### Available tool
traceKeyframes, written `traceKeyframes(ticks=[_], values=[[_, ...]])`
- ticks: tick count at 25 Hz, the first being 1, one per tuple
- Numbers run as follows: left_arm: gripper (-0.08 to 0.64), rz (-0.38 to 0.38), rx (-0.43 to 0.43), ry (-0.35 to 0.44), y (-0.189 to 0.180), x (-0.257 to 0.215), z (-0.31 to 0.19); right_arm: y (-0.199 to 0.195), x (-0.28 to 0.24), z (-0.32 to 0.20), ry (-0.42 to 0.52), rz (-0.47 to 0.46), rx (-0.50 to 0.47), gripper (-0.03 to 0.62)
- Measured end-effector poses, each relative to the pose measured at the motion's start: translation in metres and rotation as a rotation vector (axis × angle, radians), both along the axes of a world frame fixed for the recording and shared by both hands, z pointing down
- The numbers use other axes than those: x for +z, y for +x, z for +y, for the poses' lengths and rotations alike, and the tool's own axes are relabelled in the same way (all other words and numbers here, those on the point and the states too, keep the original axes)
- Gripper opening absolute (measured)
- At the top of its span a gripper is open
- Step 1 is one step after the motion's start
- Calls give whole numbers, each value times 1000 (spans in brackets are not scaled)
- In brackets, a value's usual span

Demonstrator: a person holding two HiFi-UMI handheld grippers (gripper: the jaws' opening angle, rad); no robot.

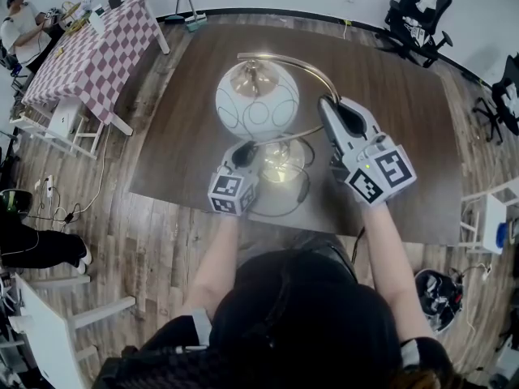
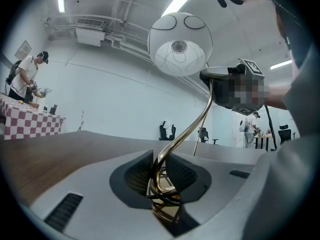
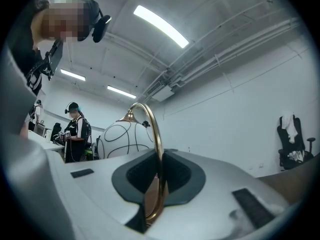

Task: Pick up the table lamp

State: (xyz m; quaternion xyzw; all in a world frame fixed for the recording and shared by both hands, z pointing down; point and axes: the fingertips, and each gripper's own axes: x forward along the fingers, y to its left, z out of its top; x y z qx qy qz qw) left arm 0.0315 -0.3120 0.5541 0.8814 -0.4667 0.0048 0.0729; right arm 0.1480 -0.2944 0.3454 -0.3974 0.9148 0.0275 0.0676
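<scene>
Fingers [image 3: 137, 176] of the right gripper [image 3: 160, 179] are clamping the brass stem [image 3: 156, 134] of the table lamp [image 1: 257, 100] partway up its arc. The left gripper [image 2: 161, 176] is gripping the same stem low down, just above the coiled base [image 1: 284, 164]. The lamp is standing upright on the brown table [image 1: 405, 136], its white globe shade [image 2: 180, 44] hanging from the arc's end.

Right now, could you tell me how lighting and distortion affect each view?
Head view: fisheye bends straight lines; lamp base glints. Left gripper view: vignetted corners, ceiling light strip blown out. Right gripper view: same vignette; brass stem blurs nearest the lens.
</scene>
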Motion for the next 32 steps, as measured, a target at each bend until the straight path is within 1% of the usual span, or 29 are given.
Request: traceKeyframes(ticks=[4,10,14,22,27,32], values=[[87,-16,5,13,-1,0,0,-1,-1,0,1,-8,-3,20],[86,-28,-7,12,-1,-1,-1,0,-2,1,14,-24,-1,18],[86,-26,-9,6,-1,-2,-1,0,-1,3,20,-35,1,18],[87,-10,-8,23,3,-17,-6,10,-13,4,19,-99,4,17],[87,-3,-2,21,6,-21,-4,6,-22,7,32,-101,-8,17],[87,4,-4,15,6,-34,-4,5,-36,10,36,-106,-12,17]])
